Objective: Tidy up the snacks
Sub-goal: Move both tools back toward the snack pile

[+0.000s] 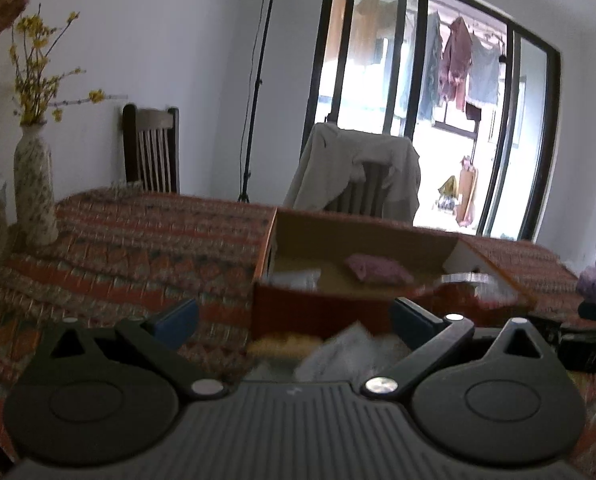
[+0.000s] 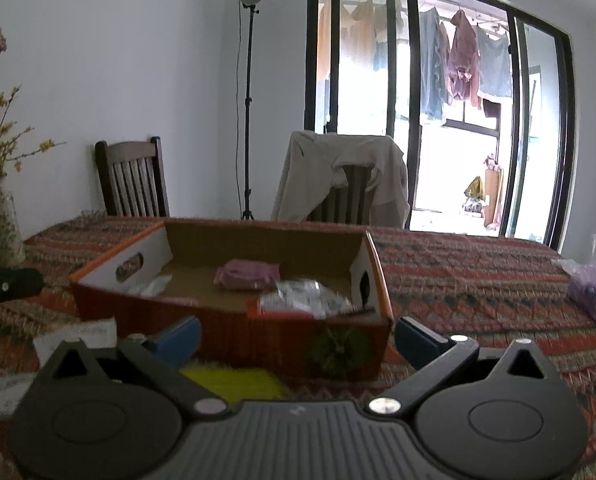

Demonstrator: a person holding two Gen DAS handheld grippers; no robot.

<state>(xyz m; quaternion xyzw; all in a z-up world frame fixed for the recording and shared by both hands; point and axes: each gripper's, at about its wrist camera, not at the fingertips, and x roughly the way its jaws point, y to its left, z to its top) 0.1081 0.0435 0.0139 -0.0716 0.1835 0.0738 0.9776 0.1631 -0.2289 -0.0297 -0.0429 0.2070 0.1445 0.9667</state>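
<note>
An orange cardboard box (image 2: 234,332) stands open on the patterned tablecloth. Inside lie a purple snack packet (image 2: 246,274), a clear silvery packet (image 2: 302,300) and a white packet (image 2: 150,286). The box also shows in the left wrist view (image 1: 318,312), with the purple packet (image 1: 378,270) inside. My left gripper (image 1: 294,320) is open, with clear and yellowish packets (image 1: 338,352) on the table between its fingers. My right gripper (image 2: 298,334) is open and empty in front of the box; a yellow packet (image 2: 234,384) lies under it.
A flowered vase (image 1: 34,192) stands at the left on the table. Two chairs (image 2: 132,180) are behind the table, one draped with a jacket (image 2: 338,172). A purple bag (image 2: 594,292) lies at the right. White packets (image 2: 74,336) lie at the left. A lamp stand (image 2: 248,100) is behind.
</note>
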